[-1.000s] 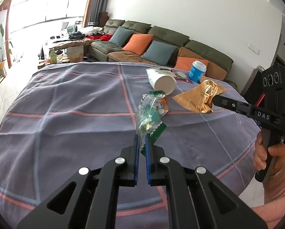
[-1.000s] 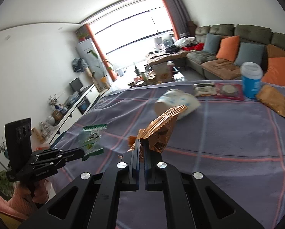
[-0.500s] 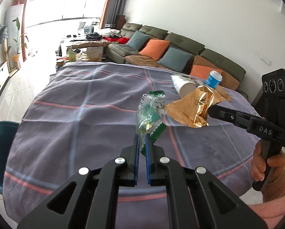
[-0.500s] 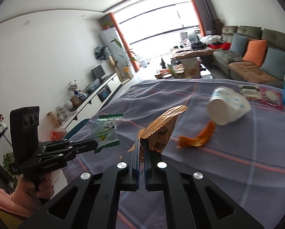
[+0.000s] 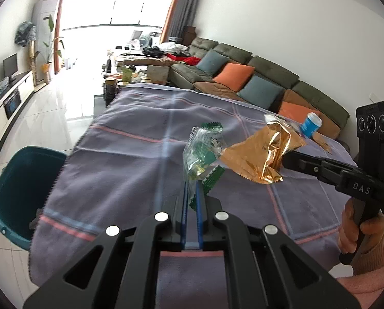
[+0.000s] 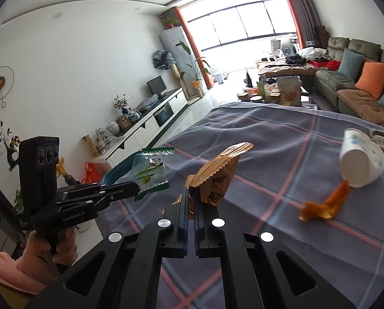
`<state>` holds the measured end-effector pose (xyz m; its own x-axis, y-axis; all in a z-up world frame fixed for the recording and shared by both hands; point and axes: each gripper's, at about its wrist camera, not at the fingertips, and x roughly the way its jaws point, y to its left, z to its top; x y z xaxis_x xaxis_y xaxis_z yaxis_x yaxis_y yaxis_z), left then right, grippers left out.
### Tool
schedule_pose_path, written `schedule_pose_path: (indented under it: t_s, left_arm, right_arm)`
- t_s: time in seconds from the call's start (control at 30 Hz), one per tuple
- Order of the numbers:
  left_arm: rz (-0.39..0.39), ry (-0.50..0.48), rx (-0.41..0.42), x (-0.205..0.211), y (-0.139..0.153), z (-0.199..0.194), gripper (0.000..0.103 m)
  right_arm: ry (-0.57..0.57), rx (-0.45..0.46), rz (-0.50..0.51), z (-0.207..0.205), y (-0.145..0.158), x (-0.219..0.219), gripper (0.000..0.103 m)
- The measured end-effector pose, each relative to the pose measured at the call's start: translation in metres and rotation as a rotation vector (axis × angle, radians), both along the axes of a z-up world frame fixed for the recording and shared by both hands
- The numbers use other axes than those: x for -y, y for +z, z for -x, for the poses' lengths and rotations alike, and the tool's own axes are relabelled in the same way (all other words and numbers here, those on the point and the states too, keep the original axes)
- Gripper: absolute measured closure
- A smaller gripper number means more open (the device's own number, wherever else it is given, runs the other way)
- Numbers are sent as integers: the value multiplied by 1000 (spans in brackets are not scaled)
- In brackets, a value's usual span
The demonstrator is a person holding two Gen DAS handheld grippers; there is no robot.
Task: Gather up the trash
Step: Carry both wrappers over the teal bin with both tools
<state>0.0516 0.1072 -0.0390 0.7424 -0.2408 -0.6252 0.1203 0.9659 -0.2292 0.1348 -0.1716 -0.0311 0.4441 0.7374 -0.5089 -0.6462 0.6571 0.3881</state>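
wrappers [image 5: 204, 154] in both claws now nearer teal bin [image 5: 19, 188]

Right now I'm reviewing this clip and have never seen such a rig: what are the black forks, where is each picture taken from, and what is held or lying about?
There is no robot. A person holds a black two-finger gripper in each hand, with a fisheye camera on each looking forward along its fingers.

In the left wrist view, the left gripper is shut on a clear green wrapper. To its right is the right gripper, held by a hand and shut on a gold foil bag.

The right wrist view shows the same pair from the other side.

On the purple checked tablecloth lie a tipped paper cup and an orange scrap. A blue cup stands at the far edge. A teal bin stands beside the table.
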Motion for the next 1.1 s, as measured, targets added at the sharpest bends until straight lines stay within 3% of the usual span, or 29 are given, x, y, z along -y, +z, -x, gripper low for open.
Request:
schedule_pose_path:
  t_s: [0.4,1.1]
  left_arm:
    - [12,122,4,-45,2,11,95]
    - [1,252,20,-94,6,30,95]
  right_arm:
    - [113,11,-3,-4,3,-48,99]
    - [245,20,2,-8,6,-106,99]
